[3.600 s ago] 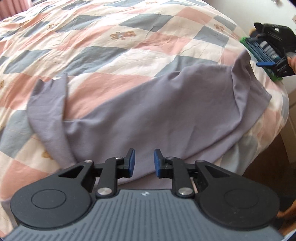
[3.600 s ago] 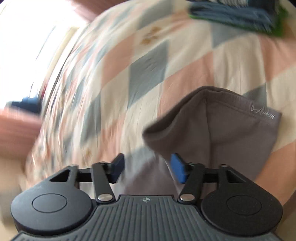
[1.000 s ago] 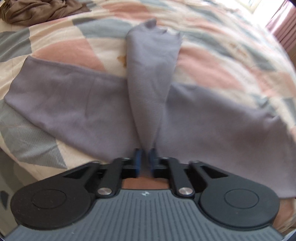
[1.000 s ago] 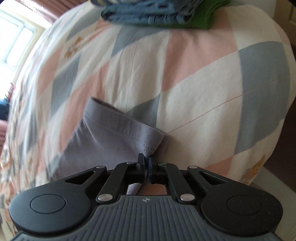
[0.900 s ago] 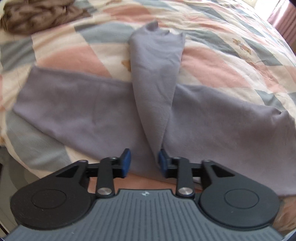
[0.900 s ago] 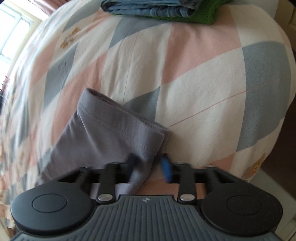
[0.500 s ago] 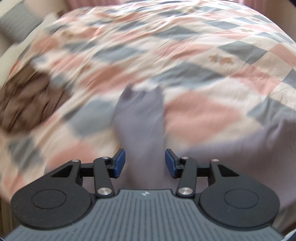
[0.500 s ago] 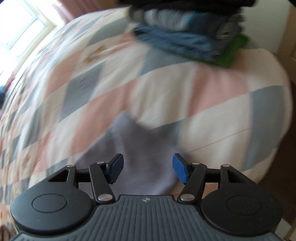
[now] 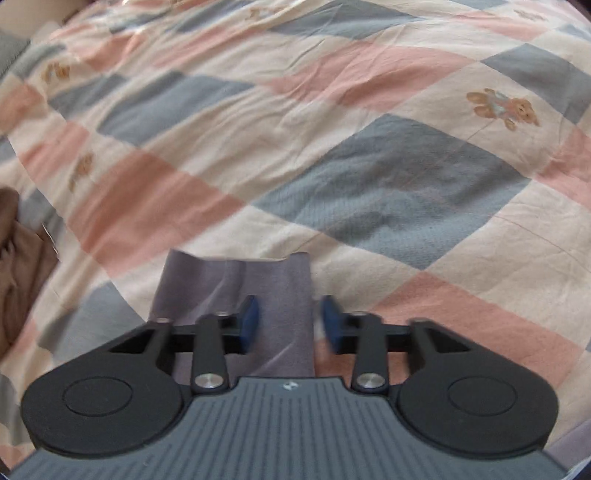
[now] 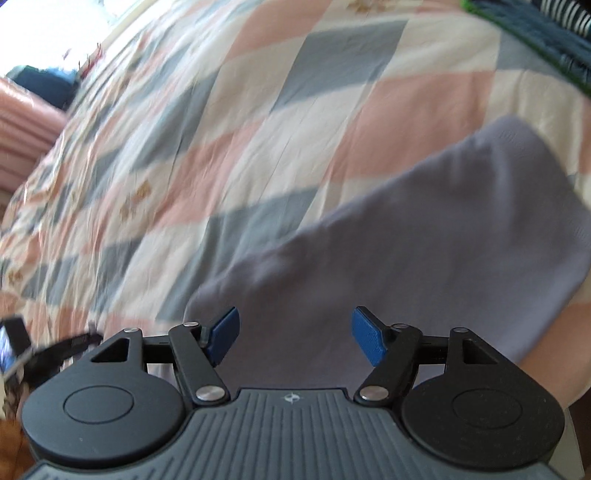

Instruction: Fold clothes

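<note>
So a second ago both pairs of jaws were pinched shut on the grey garment [image 9: 280, 280], and since then both have let go and swung off to a new spot. The left gripper [image 9: 290, 325] has its jaws apart now, straddling one narrow folded strip of the grey cloth lying flat on the checked quilt [image 9: 369, 147]; one blue pad is smeared, so I can't say if it touches. The right gripper [image 10: 295, 336] has just been opening, and its jaws are wide with nothing pinched. They hang over a second stretch of the same garment. Count: one grey garment, two grippers, one brown garment [image 9: 18, 266] cut off at the left edge, and one stack of folded clothes [image 10: 546, 33], mostly out of frame. The right view is pretty blurry, and the gripper bodies hide the garment's near part.
</note>
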